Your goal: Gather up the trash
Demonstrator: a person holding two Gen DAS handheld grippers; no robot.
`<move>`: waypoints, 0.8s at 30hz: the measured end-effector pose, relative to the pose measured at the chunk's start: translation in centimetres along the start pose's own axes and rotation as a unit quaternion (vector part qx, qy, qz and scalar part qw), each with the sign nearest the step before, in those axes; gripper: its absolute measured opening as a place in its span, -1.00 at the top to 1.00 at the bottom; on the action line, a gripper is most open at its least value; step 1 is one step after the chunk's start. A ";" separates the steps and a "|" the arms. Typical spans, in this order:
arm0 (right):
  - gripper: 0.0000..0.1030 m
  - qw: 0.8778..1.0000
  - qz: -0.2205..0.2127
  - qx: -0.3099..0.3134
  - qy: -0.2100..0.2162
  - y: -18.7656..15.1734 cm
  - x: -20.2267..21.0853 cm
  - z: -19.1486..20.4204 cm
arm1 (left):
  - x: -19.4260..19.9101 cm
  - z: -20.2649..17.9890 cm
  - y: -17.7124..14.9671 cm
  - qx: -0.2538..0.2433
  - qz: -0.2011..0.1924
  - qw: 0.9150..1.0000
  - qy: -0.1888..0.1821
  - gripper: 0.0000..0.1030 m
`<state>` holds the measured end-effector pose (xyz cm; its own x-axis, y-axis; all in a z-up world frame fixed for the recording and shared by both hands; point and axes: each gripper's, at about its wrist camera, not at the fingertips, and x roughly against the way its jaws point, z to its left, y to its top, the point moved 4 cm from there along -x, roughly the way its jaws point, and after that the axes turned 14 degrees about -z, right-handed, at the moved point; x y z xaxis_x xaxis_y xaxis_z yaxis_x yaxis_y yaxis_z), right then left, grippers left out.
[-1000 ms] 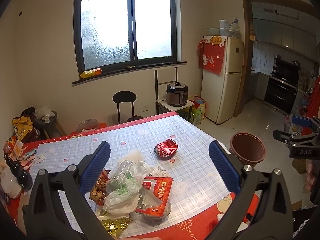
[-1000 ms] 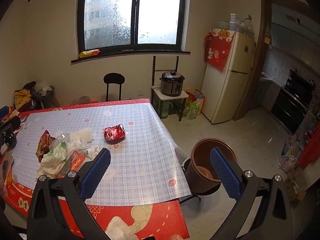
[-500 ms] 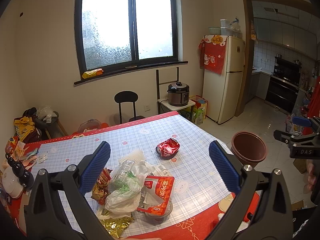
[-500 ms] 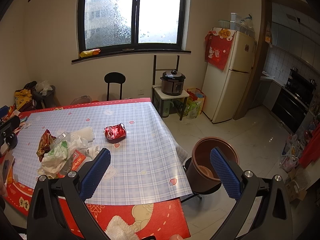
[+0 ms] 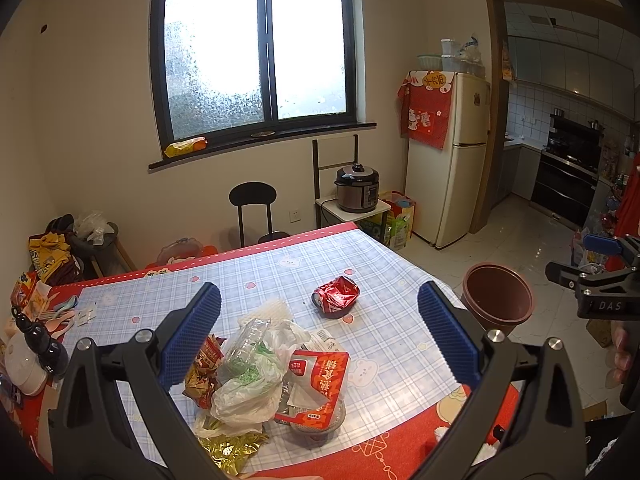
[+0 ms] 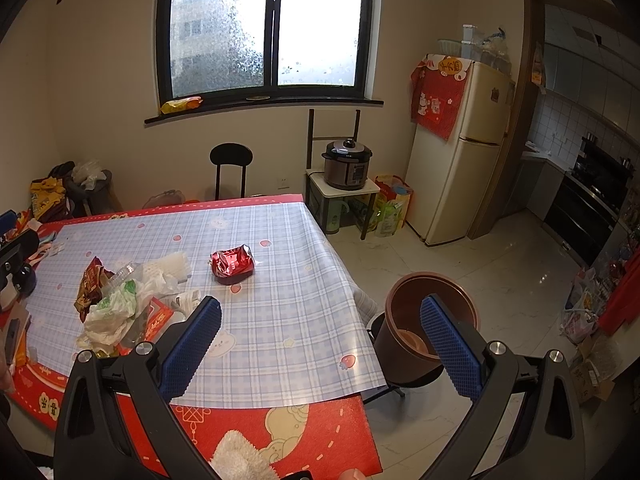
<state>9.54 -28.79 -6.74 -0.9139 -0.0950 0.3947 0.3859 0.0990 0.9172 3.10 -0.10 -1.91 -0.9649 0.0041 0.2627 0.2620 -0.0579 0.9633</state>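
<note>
Both hand-held grippers, left and right marked "DAS", gape wide, empty.

Cream walls, big dark-framed window w/ frosted glass, bright daylight thru it. Black stool below the sill. Small stand w/ pressure cooker next to cream fridge, red cloth draped on its top corner. Glossy pale tile floor. Doorway at right opens to kitchen, white wall tiles, dark oven.
</note>
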 end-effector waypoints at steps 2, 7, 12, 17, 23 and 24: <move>-0.91 1.000 0.000 0.000 0.000 0.0 0.0 0.0 | 0.0 0.0 0.0 0.000 0.000 1.000 0.000 -0.89; -0.91 1.000 0.001 0.000 0.001 0.0 0.0 -0.1 | 0.1 0.1 0.2 0.001 0.000 1.000 0.001 -0.89; -0.91 1.000 0.001 0.000 0.001 -0.3 0.1 0.5 | 0.1 0.1 0.2 0.001 0.000 1.000 0.001 -0.89; -0.91 1.000 0.001 0.000 0.001 -0.1 -0.1 0.2 | 0.1 0.1 0.2 0.001 -0.001 1.000 0.001 -0.89; -0.91 1.000 0.001 0.000 0.001 -0.3 -0.1 0.3 | 0.2 0.0 0.2 0.001 -0.001 1.000 0.001 -0.89; -0.91 1.000 0.002 -0.001 0.001 -0.2 -0.1 0.3 | 0.1 0.1 0.2 0.001 -0.001 1.000 0.001 -0.89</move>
<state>9.49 -28.56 -7.01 -0.9122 -0.0971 0.3981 0.3894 0.0976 0.9159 3.05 -0.05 -1.69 -0.9654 0.0022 0.2608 0.2602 -0.0563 0.9639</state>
